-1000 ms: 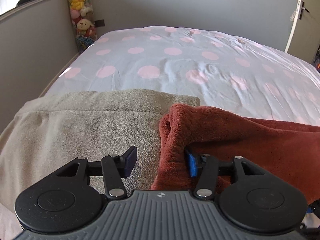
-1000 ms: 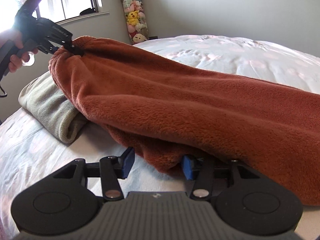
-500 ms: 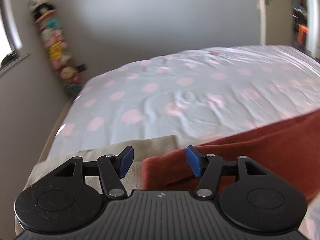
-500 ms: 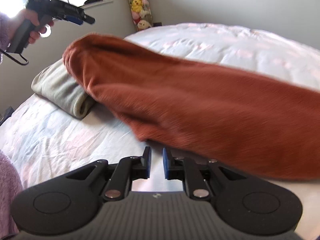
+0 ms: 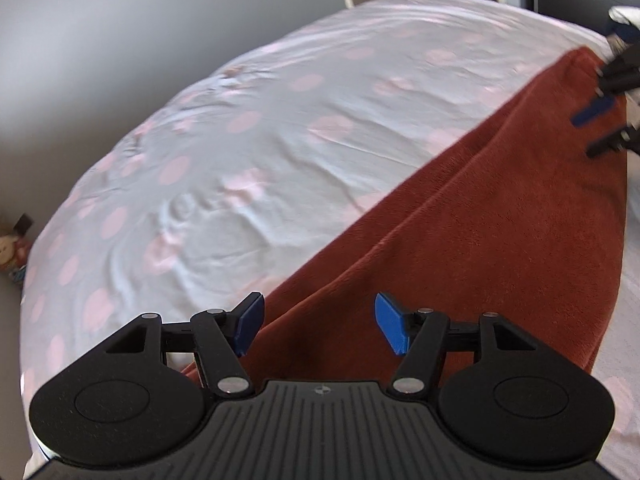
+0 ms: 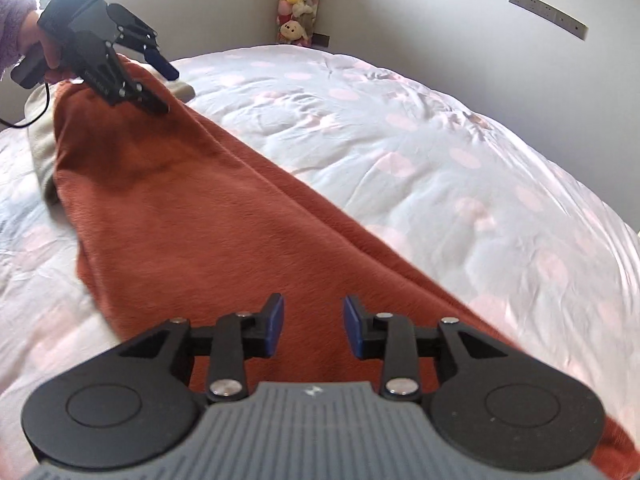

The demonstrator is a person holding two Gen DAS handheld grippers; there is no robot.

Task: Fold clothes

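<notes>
Along the frame diagonal, rust-red fleece garment (image 6: 192,216) lies flat on the pink-dotted white bed (image 6: 440,152); left tool (image 5: 316,326) and right tool (image 6: 314,326) both released, holding nothing.

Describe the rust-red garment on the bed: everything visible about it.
The rust-red garment is a plush, fleece-like piece, folded lengthwise into a long narrow band with a soft ridge along it. It lies flat and diagonal across the polka-dot bedspread. Its far end overlaps a beige folded garment. The left tool hangs open at that end, the right tool open over the near end; neither grips the cloth, and whether either touches it cannot be told.
</notes>
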